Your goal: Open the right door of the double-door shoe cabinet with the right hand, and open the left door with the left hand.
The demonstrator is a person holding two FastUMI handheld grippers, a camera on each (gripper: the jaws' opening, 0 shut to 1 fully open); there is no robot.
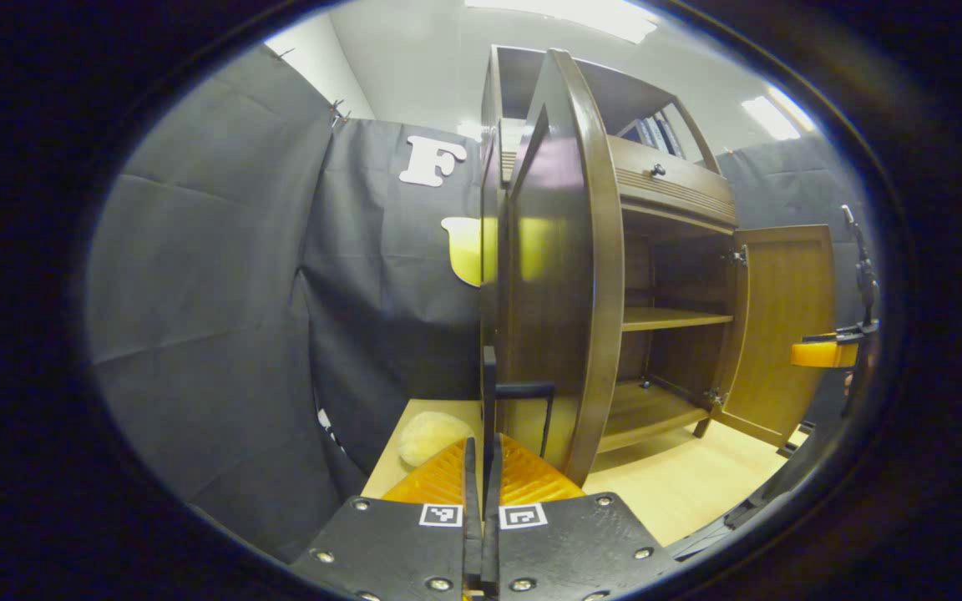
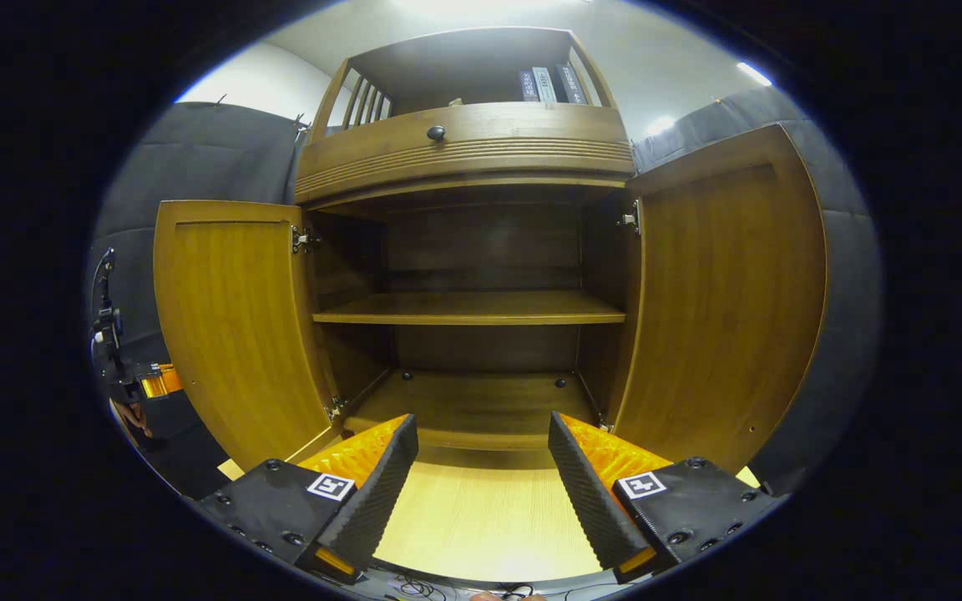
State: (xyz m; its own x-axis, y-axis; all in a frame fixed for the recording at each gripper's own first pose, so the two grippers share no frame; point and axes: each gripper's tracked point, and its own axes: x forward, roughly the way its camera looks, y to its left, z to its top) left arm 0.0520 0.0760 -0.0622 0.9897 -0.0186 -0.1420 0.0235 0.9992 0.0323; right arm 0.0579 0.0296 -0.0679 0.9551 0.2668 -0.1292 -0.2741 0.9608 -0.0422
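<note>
In the right gripper view we see the cabinet (image 2: 464, 150) head-on with both doors swung wide: the left door (image 2: 235, 325) stands out to the left on its hinges, the right door (image 2: 727, 300) out to the right, and between them lie the middle shelf (image 2: 468, 309) and the bottom board (image 2: 468, 401), both bare. Above the opening runs a drawer front with a dark knob (image 2: 436, 132), and books (image 2: 544, 83) stand in the top compartment. Our right gripper (image 2: 481, 492) hangs in front of the opening over the pale floor (image 2: 481, 517), its fingers spread wide apart and touching nothing, so it is released. Beyond the left door's outer edge, at the far left of this view, the other gripper shows small, with a hand (image 2: 132, 415) below it. In the left gripper view we look along the left door edge-on, close up; its dark handle (image 1: 525, 390) sits just ahead of our left gripper (image 1: 481, 467), whose fingers lie almost together with only a thin slit between them, a dark strip of the door's edge running up from that slit. We cannot tell whether they pinch the door or are merely closed beside it. A pale fuzzy lump (image 1: 433, 436) lies on the floor to the left of the fingers, near the booth cloth (image 1: 222, 317).
</note>
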